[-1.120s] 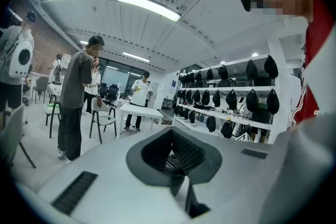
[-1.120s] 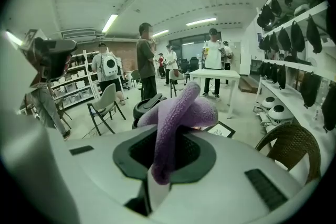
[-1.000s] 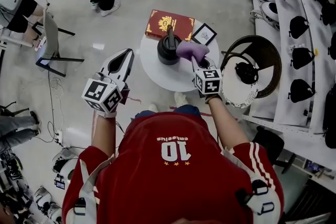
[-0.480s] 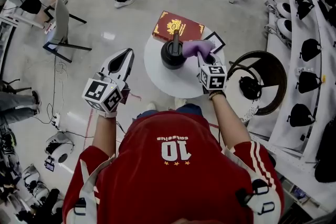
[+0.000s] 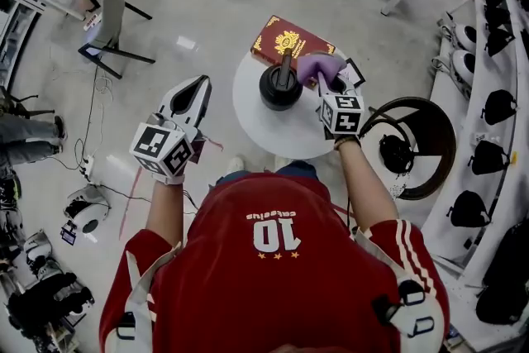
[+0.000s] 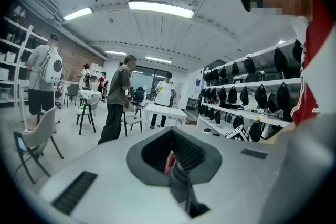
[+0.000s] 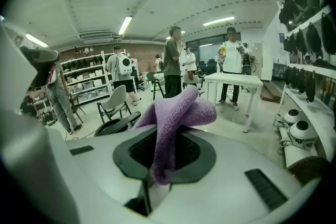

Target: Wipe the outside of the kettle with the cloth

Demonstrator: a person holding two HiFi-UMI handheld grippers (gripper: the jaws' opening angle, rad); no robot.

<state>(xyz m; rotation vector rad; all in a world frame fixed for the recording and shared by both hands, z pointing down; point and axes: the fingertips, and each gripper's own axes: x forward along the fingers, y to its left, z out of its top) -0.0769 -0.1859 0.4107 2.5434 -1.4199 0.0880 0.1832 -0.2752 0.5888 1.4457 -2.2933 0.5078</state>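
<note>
1. The kettle [image 5: 279, 88] is black and stands on the round white table [image 5: 281, 132], near the far side; its handle goes across the top, and what is in it cannot be seen.
2. The right gripper [image 5: 329, 87] is over the table, just right of the kettle; its jaws are pressed tight on the purple cloth [image 5: 318, 64].
3. In the right gripper view the cloth sticks up from the jaws in a thick, soft fold and flops over to the right.
4. The cloth is just beside the kettle's right side; I cannot tell if it touches it.
5. The left gripper [image 5: 198, 85] is held over the floor, well apart from the table on the left; its jaws are together and hold nothing.
6. A red book [image 5: 289, 41] with gold marks lies on the far edge of the table, just behind the kettle.
7. A big dark round ring [image 5: 430, 178] stands beside the table on the right; a black thing [image 5: 395, 153] lies inside it.
</note>
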